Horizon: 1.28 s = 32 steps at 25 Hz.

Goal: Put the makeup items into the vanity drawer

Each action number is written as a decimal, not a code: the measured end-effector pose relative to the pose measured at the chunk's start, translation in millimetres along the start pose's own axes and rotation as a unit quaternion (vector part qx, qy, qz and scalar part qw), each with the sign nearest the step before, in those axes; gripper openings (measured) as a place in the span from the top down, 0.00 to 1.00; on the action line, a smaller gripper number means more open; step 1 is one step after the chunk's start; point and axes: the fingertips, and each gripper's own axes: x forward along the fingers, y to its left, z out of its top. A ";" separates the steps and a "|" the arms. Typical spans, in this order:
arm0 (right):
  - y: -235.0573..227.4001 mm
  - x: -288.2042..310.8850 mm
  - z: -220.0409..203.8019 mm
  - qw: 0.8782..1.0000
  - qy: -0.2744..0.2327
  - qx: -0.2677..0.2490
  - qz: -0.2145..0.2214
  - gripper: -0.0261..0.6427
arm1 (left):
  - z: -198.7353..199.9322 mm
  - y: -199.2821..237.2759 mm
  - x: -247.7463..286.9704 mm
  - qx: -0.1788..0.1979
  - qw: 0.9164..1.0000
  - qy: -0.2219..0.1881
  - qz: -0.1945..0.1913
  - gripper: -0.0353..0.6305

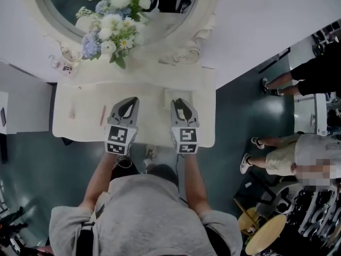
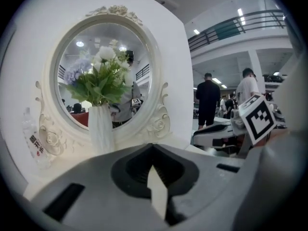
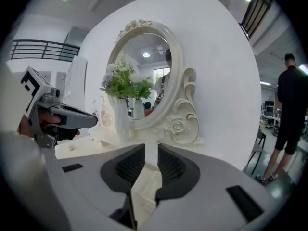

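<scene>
**Both tools over the vanity top, nothing held**

My left gripper (image 1: 129, 101) sits mid-frame over the cream vanity top (image 1: 85, 135), its jaws closed together with nothing in them. My right gripper (image 1: 180, 101) is just beside it on the right, its jaws a narrow slit apart and gripping nothing. Its tips hang over a pale square box (image 1: 169, 96), which might be the drawer, though I can't be sure from here. A pinkish makeup stick (image 1: 103, 115) lies on the top just left of my left gripper. A fainter stick (image 1: 72, 111) lies further left. The flowers (image 1: 114, 25) stand at upper left.
</scene>
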 end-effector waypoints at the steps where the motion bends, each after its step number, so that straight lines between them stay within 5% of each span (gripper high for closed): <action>1: 7.7 -1.8 6.8 1.000 -0.006 -0.004 0.009 0.84 | 1.5 3.8 -7.2 -0.001 1.000 -0.003 0.010 0.94; 10: 92.3 9.9 36.6 0.993 -0.031 -0.040 0.111 0.93 | -12.2 50.0 -77.3 -0.021 0.994 -0.008 0.111 0.94; 23: 235.7 44.7 26.9 0.968 -0.011 -0.065 0.242 0.93 | -74.9 132.3 -183.4 -0.071 0.968 0.027 0.241 0.94; 32: 304.4 77.2 -14.1 0.960 0.044 -0.065 0.269 0.93 | -137.8 172.0 -211.8 -0.117 0.959 0.061 0.252 0.94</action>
